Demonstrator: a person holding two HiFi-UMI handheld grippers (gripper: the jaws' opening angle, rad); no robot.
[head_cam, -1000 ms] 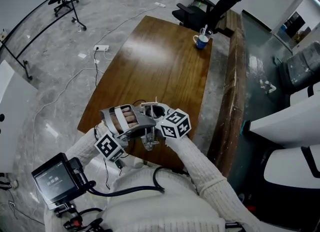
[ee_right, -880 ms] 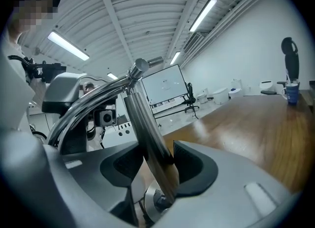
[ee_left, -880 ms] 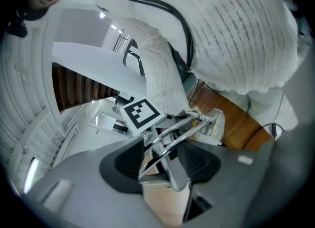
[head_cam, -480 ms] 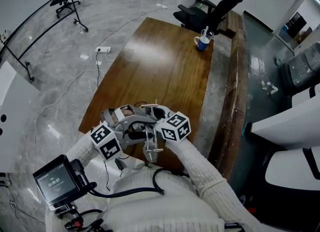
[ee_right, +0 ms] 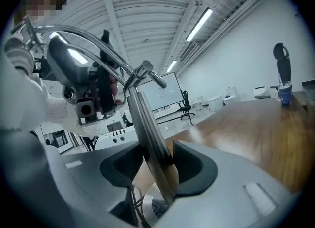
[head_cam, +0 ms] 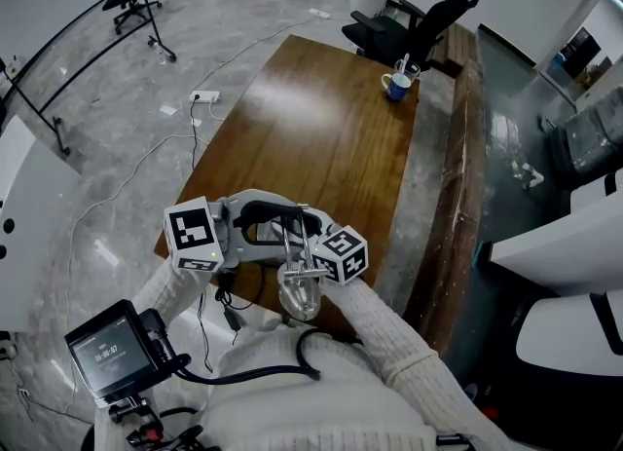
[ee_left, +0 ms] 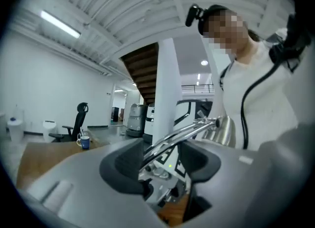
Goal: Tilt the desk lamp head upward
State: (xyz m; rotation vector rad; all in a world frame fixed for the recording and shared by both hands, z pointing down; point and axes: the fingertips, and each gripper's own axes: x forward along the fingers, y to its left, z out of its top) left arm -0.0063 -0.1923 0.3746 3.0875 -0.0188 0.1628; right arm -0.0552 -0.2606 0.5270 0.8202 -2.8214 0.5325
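A chrome desk lamp [head_cam: 300, 262] stands at the near edge of the wooden table [head_cam: 311, 118], its bell-shaped head [head_cam: 300, 299] hanging low toward me. My right gripper [head_cam: 310, 262] is shut on the lamp's thick lower post [ee_right: 150, 138], which fills the gap between its pads. My left gripper [head_cam: 288, 229] reaches in from the left, cube [head_cam: 193, 235] uppermost. In the left gripper view the thin upper arm rods [ee_left: 172, 141] run between its jaws against the left pad, with a gap to the right pad. The lamp head [ee_left: 225, 131] shows beyond the joint.
A blue mug [head_cam: 396, 82] stands at the table's far end by a black office chair [head_cam: 419, 16]. A raised wooden ledge [head_cam: 458, 176] borders the table's right side. A power strip [head_cam: 204, 96] with cables lies on the floor at the left. A small screen device [head_cam: 107, 352] hangs at my waist.
My left gripper has rolled over and risen, its cube swinging from below to the upper left. The lamp head sits a little lower in view. The right gripper has kept its hold.
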